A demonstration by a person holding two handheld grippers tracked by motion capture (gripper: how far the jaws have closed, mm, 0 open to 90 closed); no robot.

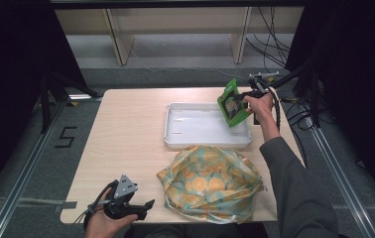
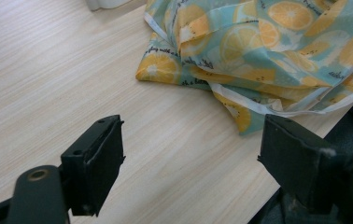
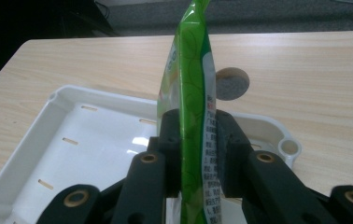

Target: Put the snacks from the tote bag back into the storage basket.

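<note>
The packet (image 1: pixel 233 103) was a flat green snack bag with some white and printed text on it, standing on edge in the right gripper (image 3: pixel 197 140). We had its fingers (image 3: pixel 172 140) clamped tight on the lower part of the bag, which hung tilted over the far right corner of the white tray (image 1: pixel 175 134).

Near the tray, toward our side of the table (image 1: pixel 126 129), sat a crumpled cloth bag (image 1: pixel 210 183) with an orange-slice print, touching the tray's front edge or close to it, we couldn't tell. Nothing blocked the tray's inside.

Our right arm stretched out across the table's right side. The left gripper (image 2: pixel 188 158) rested low at the near edge of the table, fingers (image 2: pixel 97 158) spread wide with nothing between them, pointing at the cloth bag.
</note>
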